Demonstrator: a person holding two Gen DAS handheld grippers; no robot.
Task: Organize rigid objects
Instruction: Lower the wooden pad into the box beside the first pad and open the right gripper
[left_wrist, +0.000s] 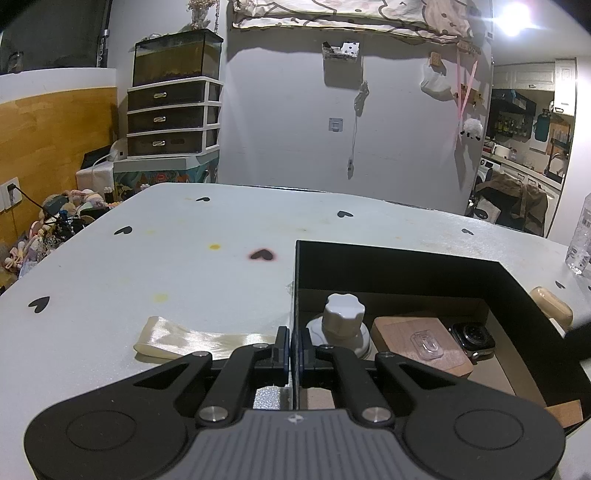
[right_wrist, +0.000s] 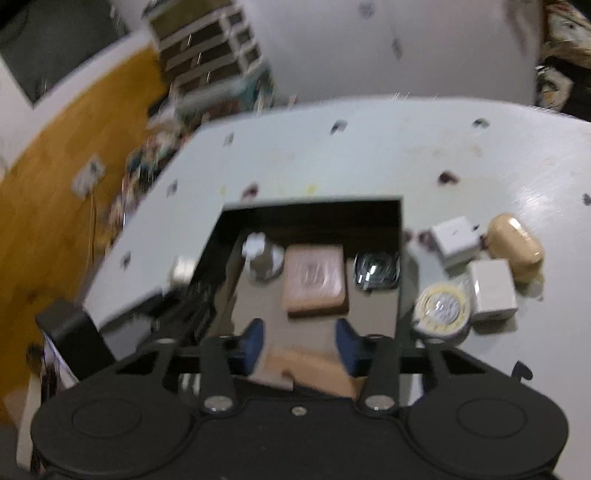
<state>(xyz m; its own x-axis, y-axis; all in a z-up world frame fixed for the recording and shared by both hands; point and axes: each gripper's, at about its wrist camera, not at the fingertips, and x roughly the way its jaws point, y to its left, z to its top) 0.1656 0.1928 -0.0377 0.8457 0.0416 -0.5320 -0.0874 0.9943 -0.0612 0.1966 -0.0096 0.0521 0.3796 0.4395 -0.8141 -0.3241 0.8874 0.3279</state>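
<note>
Left wrist view: left tool (left_wrist: 294, 345) pinches the left wall of the black open-top cardboard box (left_wrist: 399, 258), lower right, on the pale heart-dotted surface (left_wrist: 147, 266) | white knobbed cap (left_wrist: 344, 314), tan wooden block (left_wrist: 421, 343), black smartwatch (left_wrist: 472, 338) inside | Right wrist view (blurred): right tool (right_wrist: 300, 339) spread above the box (right_wrist: 310, 206) | round gold-rimmed tin (right_wrist: 441, 308), two white cubes (right_wrist: 456, 240), tan oval case (right_wrist: 515, 247) on the surface at right.

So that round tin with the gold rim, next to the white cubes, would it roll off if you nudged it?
Probably not: the round tin looks to be lying flat on the table, so it would likely slide. Its shiny lid suggests a slippery, rigid surface. A white cube sits close by and might get pushed too.
</note>
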